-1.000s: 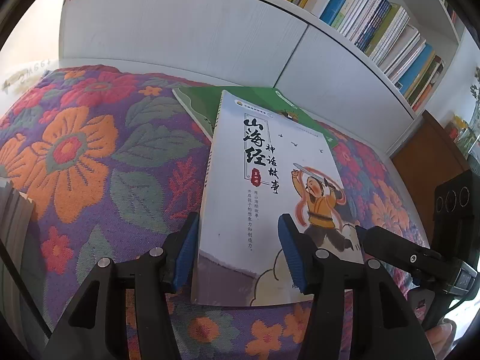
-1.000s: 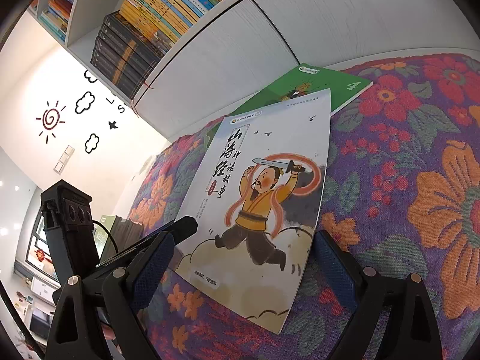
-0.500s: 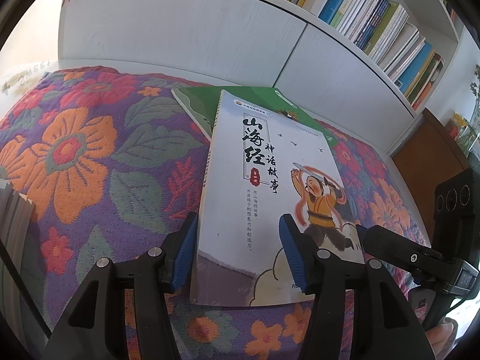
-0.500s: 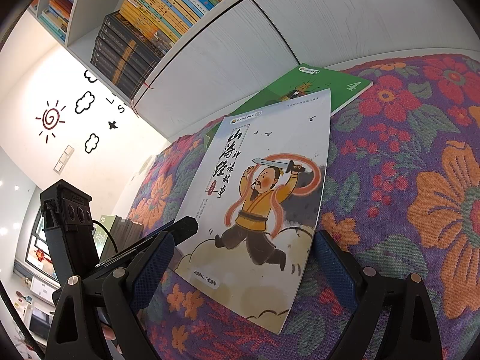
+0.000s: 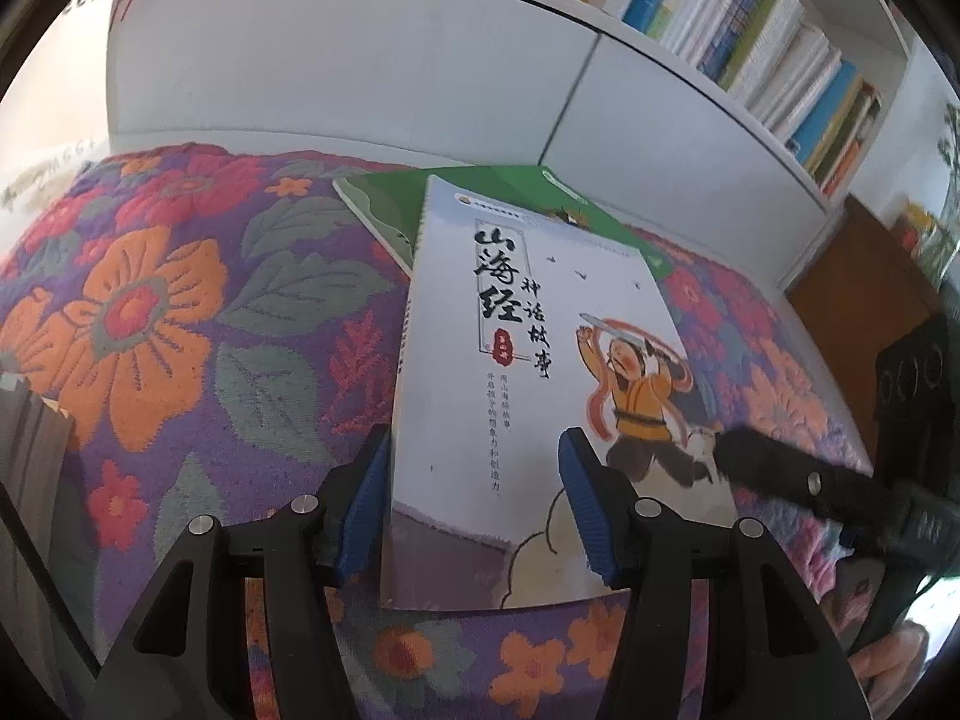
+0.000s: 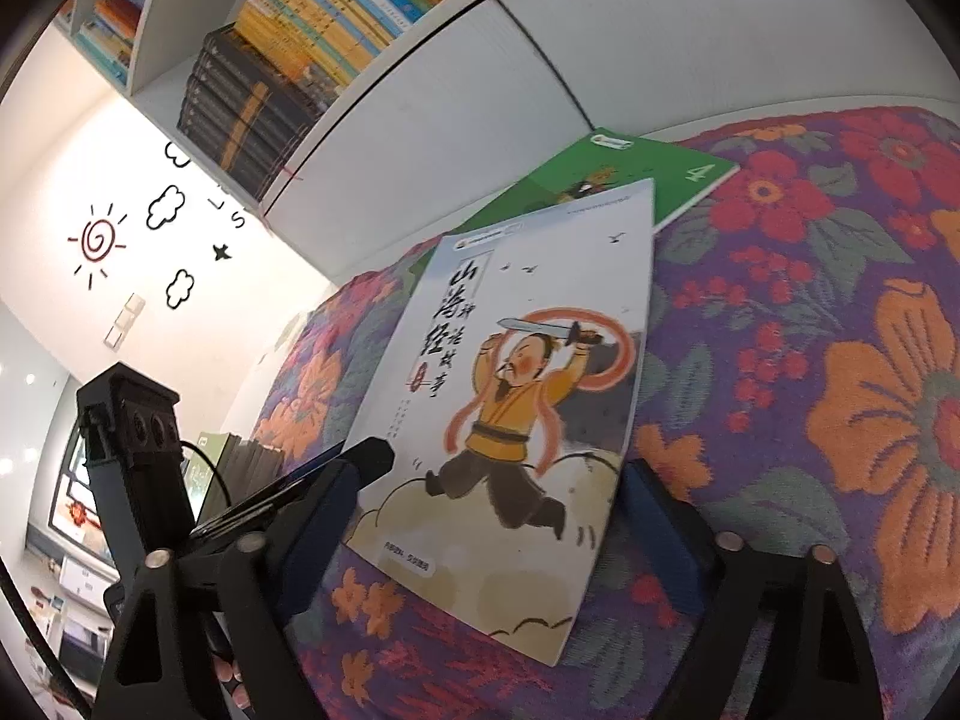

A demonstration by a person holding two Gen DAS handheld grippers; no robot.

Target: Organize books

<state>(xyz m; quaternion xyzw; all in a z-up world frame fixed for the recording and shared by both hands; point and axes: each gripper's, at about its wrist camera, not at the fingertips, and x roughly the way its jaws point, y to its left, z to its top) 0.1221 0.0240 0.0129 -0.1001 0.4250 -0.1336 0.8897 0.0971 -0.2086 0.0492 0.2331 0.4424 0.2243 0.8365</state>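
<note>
White storybook [image 5: 528,396] atop one green book [image 5: 384,210], two hand-held grippers spread astride it, untouching

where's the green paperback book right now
The green paperback book lies on the floral cloth below the white cabinet, partly under the white illustrated storybook.

right gripper [image 6: 486,516] jaws narrowed around white book [image 6: 528,396], seemingly touching
</note>
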